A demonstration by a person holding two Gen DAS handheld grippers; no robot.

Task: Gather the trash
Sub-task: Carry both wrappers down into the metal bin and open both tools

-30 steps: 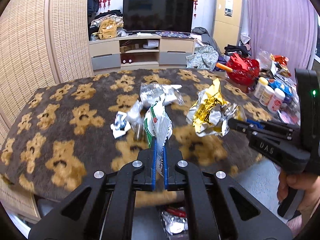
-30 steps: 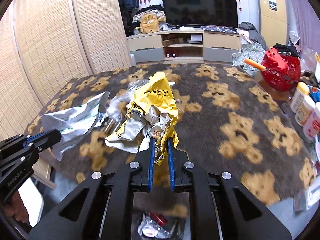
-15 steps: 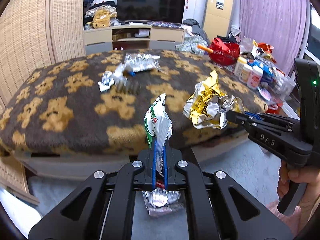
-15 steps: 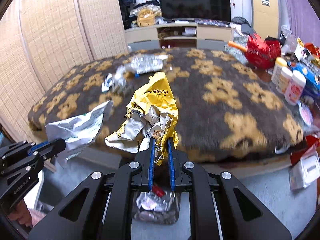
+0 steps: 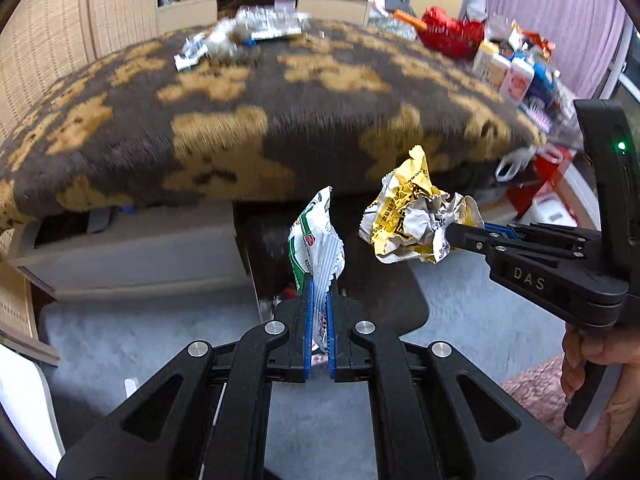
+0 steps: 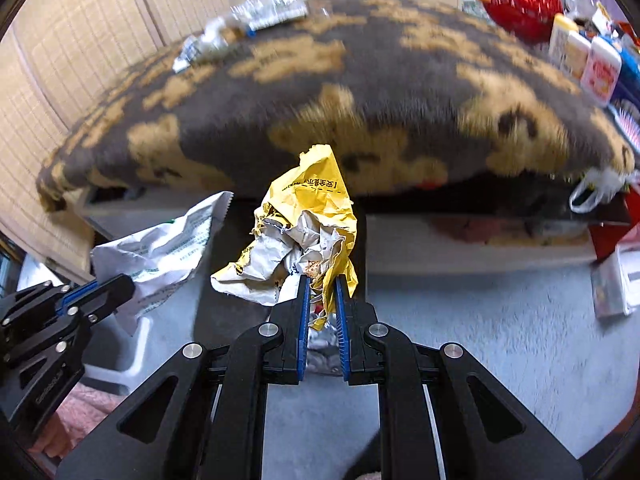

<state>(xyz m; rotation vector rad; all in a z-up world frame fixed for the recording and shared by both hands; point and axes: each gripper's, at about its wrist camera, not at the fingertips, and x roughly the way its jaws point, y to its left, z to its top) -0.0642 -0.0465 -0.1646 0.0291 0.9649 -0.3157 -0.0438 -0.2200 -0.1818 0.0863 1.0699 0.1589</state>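
A bed under a brown blanket [image 5: 280, 96] with tan bear shapes fills the far half of the left wrist view, blurred; grey carpet [image 5: 132, 344] lies near. Loose wrappers [image 5: 240, 36] sit on the blanket's far left, and bottles [image 5: 516, 76] crowd the far right, their labels too blurred to read. The left gripper [image 5: 319, 300] has its blue pads nearly together, pinching the lower edge of a green and white packet [image 5: 316, 244], which stands upright above the carpet. To the right, the right gripper [image 5: 466, 234], marked "DAS" on its body, clamps a crumpled yellow wrapper [image 5: 412, 220]; a hand [image 5: 600, 380] grips its handle at the right edge.

In the right wrist view the blanket [image 6: 400, 80] again spans the far side, with carpet [image 6: 500, 340] near. The right gripper [image 6: 322, 300] is narrowly closed on the yellow wrapper [image 6: 312, 224], which carries black printed characters too small to read. At the left, the left gripper [image 6: 120, 284] holds the packet [image 6: 168, 248], showing its white back with fine print. Foil trash [image 6: 320, 344] shows below, between the pads.
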